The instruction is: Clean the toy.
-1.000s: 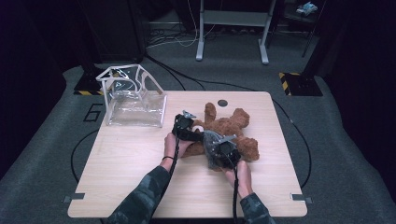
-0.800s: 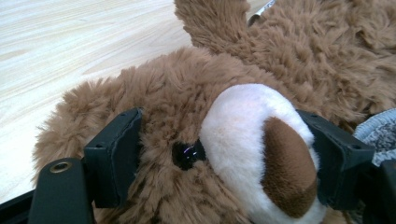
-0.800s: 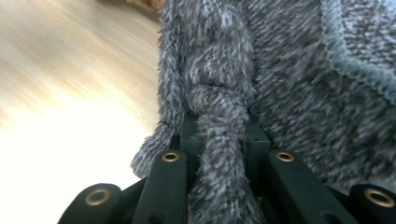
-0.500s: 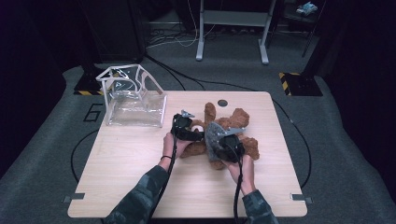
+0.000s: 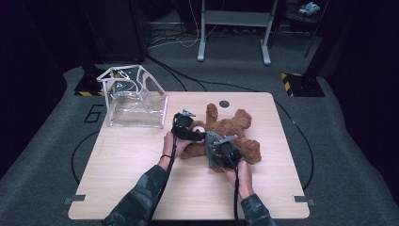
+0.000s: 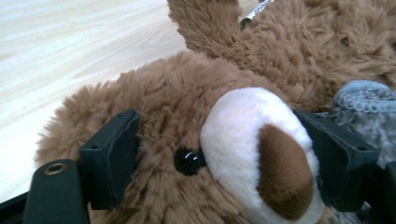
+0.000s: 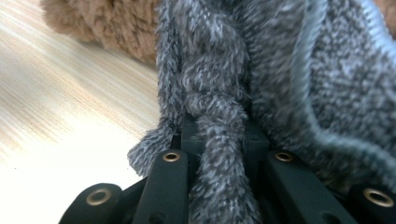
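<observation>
The teddy bear (image 5: pixel 226 134) is lying on the table (image 5: pixel 141 188), right of the clear bag (image 5: pixel 136 101). The left hand-held gripper (image 5: pixel 190 133) is clamping the bear's head (image 6: pixel 196 154) between its jaws; the right hand-held gripper (image 5: pixel 221 151) is pinching a fold of the grey knitted garment (image 7: pixel 219 140) on the bear's body. Pulling the knit risks dragging the soft head out of the left grip, or the fuzzy fold slipping free.

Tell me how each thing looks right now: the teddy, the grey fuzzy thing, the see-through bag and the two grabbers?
Brown plush teddy bear: lying on the table, head clamped.
Grey fuzzy knitted cloth: bunched on the bear, one strand pinched.
Clear plastic bag with white frame: upright, open at the top.
Left gripper: jaws pressing both sides of the bear's head.
Right gripper: shut on the cloth strand.
</observation>
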